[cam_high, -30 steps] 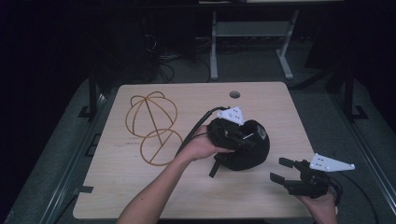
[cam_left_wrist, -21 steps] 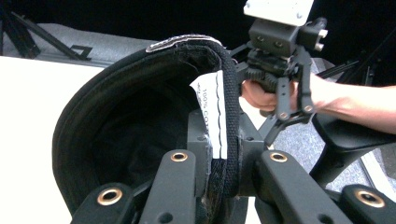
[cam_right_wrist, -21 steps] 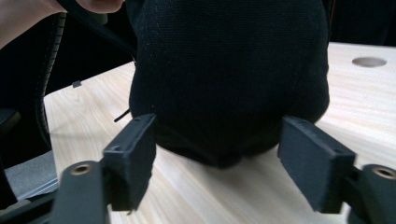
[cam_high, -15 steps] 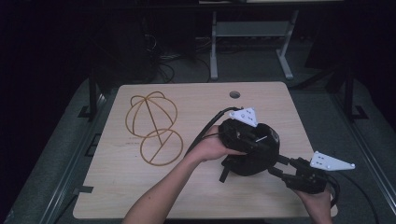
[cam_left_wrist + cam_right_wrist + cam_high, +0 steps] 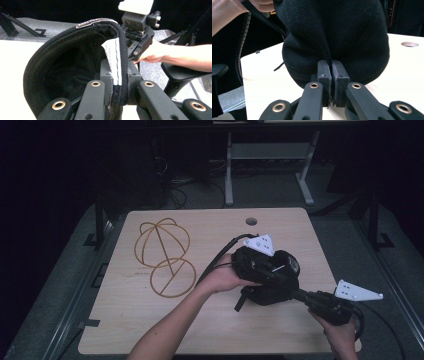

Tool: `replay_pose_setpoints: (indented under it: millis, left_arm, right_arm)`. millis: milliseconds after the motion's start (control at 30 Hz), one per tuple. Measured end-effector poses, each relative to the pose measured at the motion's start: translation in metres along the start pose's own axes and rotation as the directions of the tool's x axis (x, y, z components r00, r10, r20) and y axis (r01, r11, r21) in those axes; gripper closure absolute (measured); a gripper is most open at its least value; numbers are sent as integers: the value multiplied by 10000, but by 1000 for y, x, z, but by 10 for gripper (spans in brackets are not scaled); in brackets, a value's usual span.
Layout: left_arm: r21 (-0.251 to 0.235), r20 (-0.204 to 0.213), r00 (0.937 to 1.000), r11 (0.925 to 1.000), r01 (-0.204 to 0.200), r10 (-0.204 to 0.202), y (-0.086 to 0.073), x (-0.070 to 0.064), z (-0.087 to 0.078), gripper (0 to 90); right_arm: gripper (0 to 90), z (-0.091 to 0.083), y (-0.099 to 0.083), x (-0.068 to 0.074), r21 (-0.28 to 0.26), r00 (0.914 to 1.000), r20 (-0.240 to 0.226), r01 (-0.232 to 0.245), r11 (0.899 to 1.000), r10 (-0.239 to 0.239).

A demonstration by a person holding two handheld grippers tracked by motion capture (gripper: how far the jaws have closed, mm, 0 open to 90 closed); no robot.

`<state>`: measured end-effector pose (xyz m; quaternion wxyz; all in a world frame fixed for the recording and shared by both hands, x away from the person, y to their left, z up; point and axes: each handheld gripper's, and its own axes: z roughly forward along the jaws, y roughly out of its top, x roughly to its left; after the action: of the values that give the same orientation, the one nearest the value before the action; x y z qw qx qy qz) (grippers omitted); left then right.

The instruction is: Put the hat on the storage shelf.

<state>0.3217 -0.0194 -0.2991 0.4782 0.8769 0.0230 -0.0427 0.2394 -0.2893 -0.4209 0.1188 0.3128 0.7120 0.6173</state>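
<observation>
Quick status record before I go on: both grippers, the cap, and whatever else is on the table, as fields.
left gripper: shut on the rim band of the black cap, beside its white label
right gripper: shut on a fold of the cap's outer cloth
black cap: held between both grippers over the table's right half; whether it touches the table cannot be told
wire frame: gold, dome above a ring, lying on the table's left half, apart from the cap
table hole: near the far edge, uncovered

High cam looks fwd and down over desk. Both gripper cams sit v. close, sharing the black cap.
</observation>
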Motion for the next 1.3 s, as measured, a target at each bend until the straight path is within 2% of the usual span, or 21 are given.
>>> replay_pose_setpoints:
  millis: [133,400,500,533,733,800,1100,1300]
  left_arm:
    - [90,-348,9994,9999,64,-61,-5,2,-5,792]
    - [266,-761,9969,9994,217,-196,-13,1,-12,728]
    - [303,-958,9950,9991,296,-266,-18,0,-17,653]
    - [321,-1072,9938,9989,345,-308,-21,-1,-21,597]
    - [194,-1268,9911,9989,433,-405,-33,-5,-35,523]
    - [175,-1398,9894,9989,426,-398,-38,-6,-41,490]
    - [285,-2016,9785,9983,504,-437,-66,-15,-62,445]
    - [295,-2168,9754,9985,467,-392,-79,-20,-68,437]
  right_arm:
    - [874,-4,5,1,160,10000,72,2,9999,-3]
    - [877,-6,15,-1,216,9999,-36,-110,9997,110]
    - [877,-5,20,-1,338,9998,-117,-163,9993,167]
    - [877,-5,25,-2,574,9994,-202,-282,9980,295]
    - [877,-4,36,-5,901,9982,-331,-466,9948,497]
    - [877,-3,42,-7,1136,9988,-286,-364,9929,399]
    - [876,-4,57,-11,1409,9990,-278,-313,9895,355]
    - [877,-3,66,-13,1550,9989,-363,-239,9876,299]
